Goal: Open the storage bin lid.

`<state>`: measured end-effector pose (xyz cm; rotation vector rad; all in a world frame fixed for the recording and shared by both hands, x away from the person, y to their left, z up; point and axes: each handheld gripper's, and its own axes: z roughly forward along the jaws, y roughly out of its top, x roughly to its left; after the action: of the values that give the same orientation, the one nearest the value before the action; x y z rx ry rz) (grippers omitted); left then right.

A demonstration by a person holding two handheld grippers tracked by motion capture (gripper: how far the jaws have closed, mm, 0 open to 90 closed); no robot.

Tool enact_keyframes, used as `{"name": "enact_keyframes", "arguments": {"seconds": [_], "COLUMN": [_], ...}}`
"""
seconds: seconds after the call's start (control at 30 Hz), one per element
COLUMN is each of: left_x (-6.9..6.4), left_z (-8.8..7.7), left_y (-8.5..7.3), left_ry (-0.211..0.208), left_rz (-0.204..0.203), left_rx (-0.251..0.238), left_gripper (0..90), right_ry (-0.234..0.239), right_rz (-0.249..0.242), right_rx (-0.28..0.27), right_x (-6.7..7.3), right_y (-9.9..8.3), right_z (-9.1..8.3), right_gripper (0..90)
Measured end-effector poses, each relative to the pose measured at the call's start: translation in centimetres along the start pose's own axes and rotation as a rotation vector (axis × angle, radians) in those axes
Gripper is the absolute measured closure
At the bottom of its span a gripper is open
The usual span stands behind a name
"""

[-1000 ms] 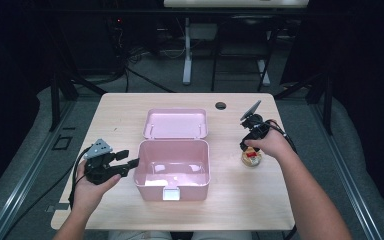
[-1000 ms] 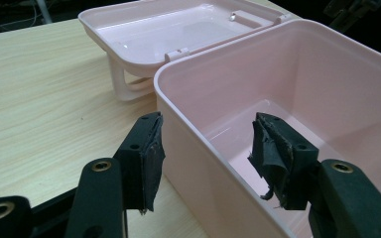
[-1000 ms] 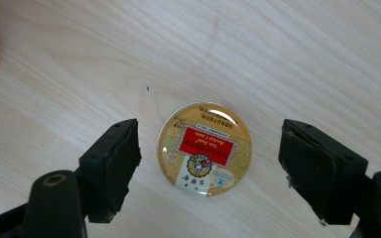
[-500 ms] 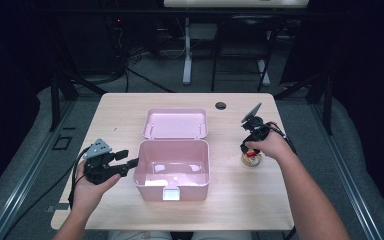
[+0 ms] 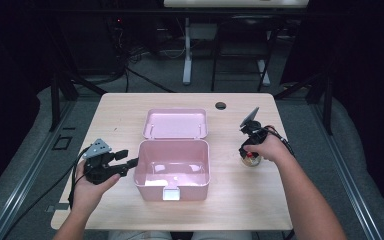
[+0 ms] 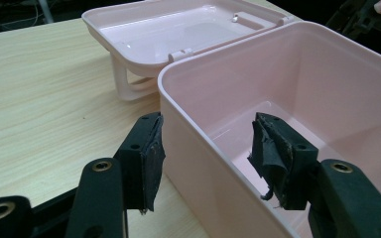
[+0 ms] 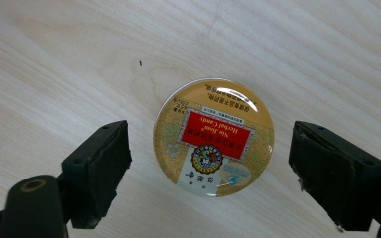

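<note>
**High view: tin under right gripper, box steadied by left**

High view, left to right. Left gripper (image 5: 132, 162) sits at the left wall of the box (image 5: 172, 189). In the left gripper view its jaws straddle that wall, one pad (image 6: 151, 158) outside, one inside; both stand off the plastic, so jaws spread, nothing pinched. Box is open and looks empty. Lid (image 5: 175, 123) lies just behind it on the table (image 5: 120, 112), inner side up.

Right of the box, apart from it: a round candy tin (image 5: 250, 160), flat on the wood, mostly under the right hand. Right gripper (image 5: 245, 151) points down over it. In the right gripper view the tin (image 7: 213, 137) lies between the jaws with bare wood showing on both sides. Jaws spread wide, and have just been opening; pads are not on the tin.

Judged step: picking up the tin, likely for the box.

Notes for doing it well:
- Tin sits slightly nearer the left jaw in that view; centre before closing so it does not skid.
- Lower until the pads are level with the tin's rim, since it is low and flat.
- Close on the widest part of the round edge, since off-centre pads could squeeze it out.
- Close the left jaws on the wall so the box stays put.
</note>
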<state>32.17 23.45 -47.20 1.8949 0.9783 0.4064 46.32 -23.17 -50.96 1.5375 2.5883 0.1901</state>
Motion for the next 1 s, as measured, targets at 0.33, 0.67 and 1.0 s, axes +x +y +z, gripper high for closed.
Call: {"name": "enact_keyframes", "arguments": {"seconds": [0.33, 0.67, 1.0], "left_x": [0.0, 0.0, 0.1], "left_z": [0.1, 0.2, 0.2], "left_y": [-0.1, -0.1, -0.1], "left_ry": [-0.002, -0.002, -0.001], "left_rz": [-0.003, -0.003, -0.002], "left_rx": [0.0, -0.001, 0.002], "left_gripper": [45.6, 45.6, 45.6], "right_ry": [0.0, 0.001, -0.001], "right_rz": [0.015, 0.031, 0.033], "right_rx": [0.024, 0.04, 0.054], "right_x": [-0.1, -0.4, -0.4], "right_y": [0.0, 0.0, 0.0], "right_z": [1.6, 2.5, 3.1], "right_gripper": [14.9, 14.9, 15.1]}}
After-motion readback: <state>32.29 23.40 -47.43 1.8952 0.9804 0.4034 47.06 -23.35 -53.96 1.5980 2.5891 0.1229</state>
